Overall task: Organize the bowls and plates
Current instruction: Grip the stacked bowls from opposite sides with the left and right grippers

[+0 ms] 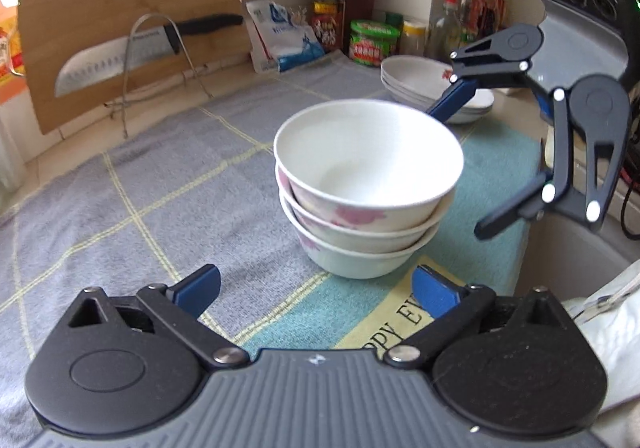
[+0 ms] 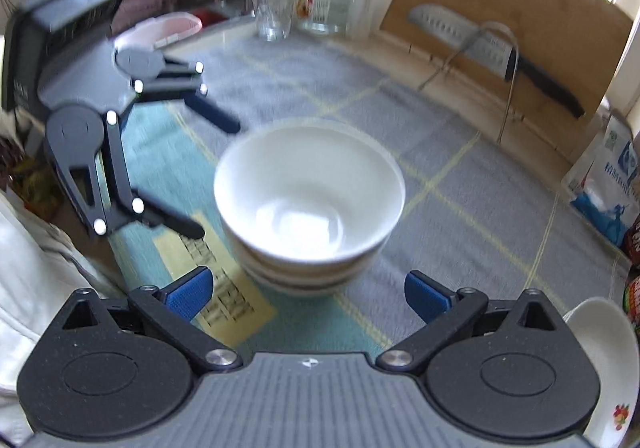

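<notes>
A stack of three white bowls [image 1: 366, 188] with pink flower prints stands on the checked cloth [image 1: 140, 208]; it also shows in the right wrist view [image 2: 310, 204], blurred. A stack of white plates [image 1: 416, 84] sits behind it, and a plate rim [image 2: 604, 360] shows at the right wrist view's lower right. My left gripper [image 1: 316, 290] is open and empty just in front of the bowls. My right gripper [image 2: 308, 294] is open and empty on the bowls' other side; it also shows in the left wrist view [image 1: 460, 168].
A wooden cutting board [image 1: 120, 40] with a knife [image 1: 120, 56] leans on a wire rack at the back. Sauce bottles [image 1: 328, 4], jars and a salt bag [image 1: 284, 36] line the wall. A glass jug [image 2: 272, 14] and sink area lie beyond.
</notes>
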